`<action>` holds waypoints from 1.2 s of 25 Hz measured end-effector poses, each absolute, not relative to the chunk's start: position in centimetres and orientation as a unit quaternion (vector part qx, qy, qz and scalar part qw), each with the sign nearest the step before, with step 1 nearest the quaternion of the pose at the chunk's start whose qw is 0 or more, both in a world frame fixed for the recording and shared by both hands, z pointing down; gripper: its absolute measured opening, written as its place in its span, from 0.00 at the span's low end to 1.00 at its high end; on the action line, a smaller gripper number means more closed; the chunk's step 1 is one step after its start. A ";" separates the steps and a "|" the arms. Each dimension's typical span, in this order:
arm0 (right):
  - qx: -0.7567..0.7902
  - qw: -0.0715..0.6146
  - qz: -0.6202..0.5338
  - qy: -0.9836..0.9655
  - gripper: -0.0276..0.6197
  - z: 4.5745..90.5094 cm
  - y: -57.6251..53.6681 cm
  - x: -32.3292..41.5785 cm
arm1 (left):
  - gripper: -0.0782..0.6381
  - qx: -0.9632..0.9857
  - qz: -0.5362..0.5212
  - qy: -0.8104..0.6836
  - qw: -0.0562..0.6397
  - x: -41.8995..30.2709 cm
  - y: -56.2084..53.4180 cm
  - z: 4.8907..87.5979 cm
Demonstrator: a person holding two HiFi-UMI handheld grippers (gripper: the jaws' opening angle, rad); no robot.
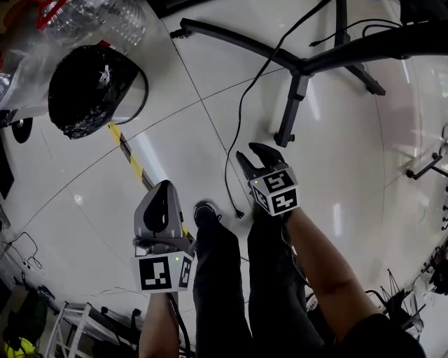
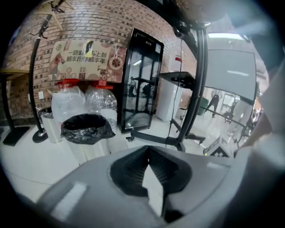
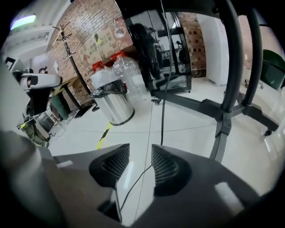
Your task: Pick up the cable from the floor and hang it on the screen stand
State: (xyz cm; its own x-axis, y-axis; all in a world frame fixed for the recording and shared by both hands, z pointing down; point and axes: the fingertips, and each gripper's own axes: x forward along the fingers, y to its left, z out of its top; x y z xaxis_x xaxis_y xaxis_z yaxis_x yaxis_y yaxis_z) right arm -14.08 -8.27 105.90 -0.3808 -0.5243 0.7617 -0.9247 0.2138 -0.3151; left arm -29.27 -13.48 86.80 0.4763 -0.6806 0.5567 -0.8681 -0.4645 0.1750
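Looking down from my head, my left tongs (image 1: 165, 187) hang above the white tile floor (image 1: 350, 175), just beside the yellow-and-black tape (image 1: 130, 158). My right tongs (image 1: 253, 158) are stretched out ahead of my knee, their black jaws standing apart. The cable (image 1: 229, 171) lies on the floor just left of them. It snakes down from the screen stand (image 1: 301, 66) at the top of the frame, and its plug end rests near my shoe (image 1: 206, 211). A bin with a black liner (image 1: 91, 91) stands well off to the left, with clear water bottles (image 1: 98, 21) beyond it. In the left gripper view, my left tongs (image 2: 148, 150) are clenched tip to tip with nothing caught between them. Past them I see the lined bin (image 2: 87, 127), the water bottles (image 2: 69, 101) against the brick wall (image 2: 111, 22), a black glass-door cabinet (image 2: 140, 80), and the stand's post and foot (image 2: 196, 89). In the right gripper view, my right tongs (image 3: 140, 162) are released, with a clear gap between the ribbed pads (image 3: 163, 167). Through that gap the cable (image 3: 133, 181) runs across the tiles, touching neither pad. Further on it rises straight up in front of the stand (image 3: 221, 113). The bin (image 3: 113, 107) and the bottles (image 3: 127, 73) sit to the left, near the tape (image 3: 103, 132).
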 end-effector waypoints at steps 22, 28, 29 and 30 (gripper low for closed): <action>0.504 0.275 0.459 -0.678 0.21 119.7 -9.2 -14.4 | 0.12 0.839 0.205 -0.445 0.235 -30.7 -15.1 94.5; 0.505 0.258 0.470 -0.676 0.08 119.1 -10.5 -15.0 | 0.12 0.837 0.196 -0.449 0.243 -31.1 -14.6 94.4; 0.503 0.254 0.473 -0.677 0.07 118.9 -10.6 -15.0 | 0.12 0.835 0.197 -0.451 0.244 -31.2 -14.4 94.4; 0.500 0.250 0.475 -0.679 0.07 118.5 -10.6 -15.1 | 0.12 0.833 0.197 -0.454 0.246 -31.3 -14.3 94.3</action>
